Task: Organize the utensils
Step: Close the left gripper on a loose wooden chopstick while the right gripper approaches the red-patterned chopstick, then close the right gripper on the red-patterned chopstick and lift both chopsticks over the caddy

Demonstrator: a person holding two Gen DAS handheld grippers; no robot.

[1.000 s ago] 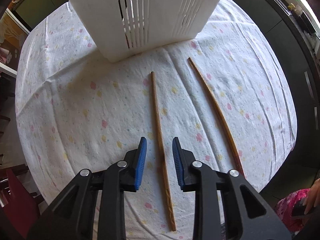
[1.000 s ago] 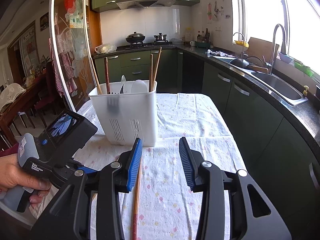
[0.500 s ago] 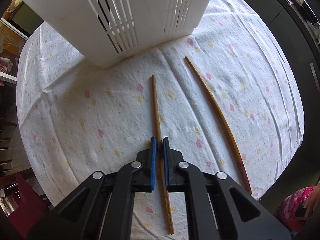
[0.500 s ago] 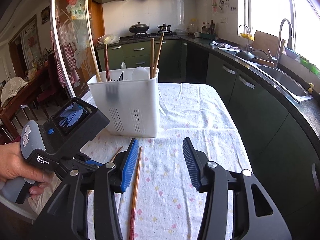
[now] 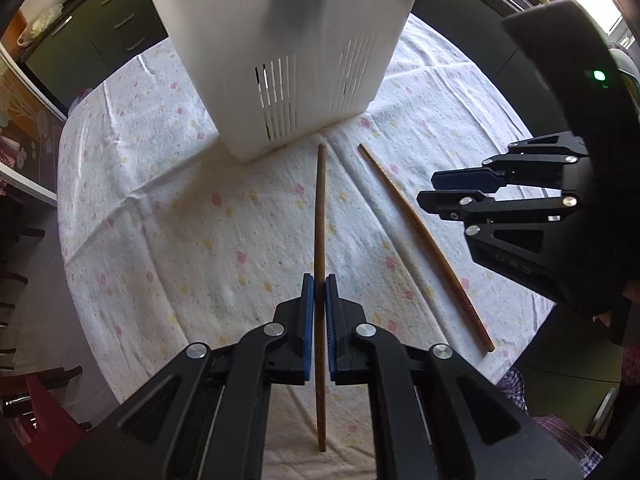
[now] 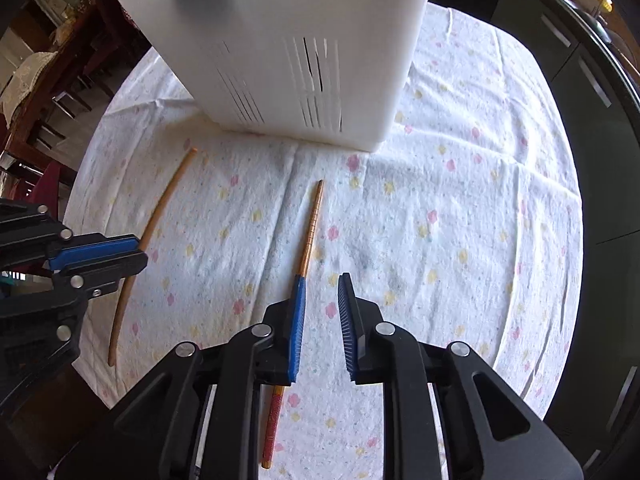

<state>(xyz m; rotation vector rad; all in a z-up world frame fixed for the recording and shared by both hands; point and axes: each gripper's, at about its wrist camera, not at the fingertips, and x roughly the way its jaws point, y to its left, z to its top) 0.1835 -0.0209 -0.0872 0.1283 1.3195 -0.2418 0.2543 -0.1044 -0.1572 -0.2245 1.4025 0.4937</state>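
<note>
Status: task in progress, two items outstanding.

Far left of centre, the white slotted utensil holder [image 5: 280,60] stands upright on the flowered tablecloth [image 5: 160,220]; a wooden stick end shows above its far-left rim, and dark shapes show through its wall, so some utensils are judged already stowed; contents otherwise not identifiable.

Centre, the left gripper [image 5: 319,292] is clamped on the plain wooden chopstick [image 5: 320,208], gripped in its near half; the far tip lies just in front of the holder's base; whether the stick is clear of the cloth cannot be confirmed. Judgement: pickup made, transfer into the holder not yet done.

Right of it, the red-handled chopstick [image 6: 310,232] lies flat on the cloth, apart from the first, its far tip pointing toward the holder.

Further right, the right gripper [image 6: 322,292] points down over that chopstick; its jaws have just been closing and now stand at a narrow gap; nothing lies in the gap; the stick passes under the left-hand finger, not between the pads. Judgement: grasp not secured; realignment likely needed before closing.

Remaining: both chopsticks to be placed in the holder.

Markings: no brand or label legible on holder or chopsticks; faint raised lettering on the right gripper's body, unreadable; one green indicator light on its housing.
</note>
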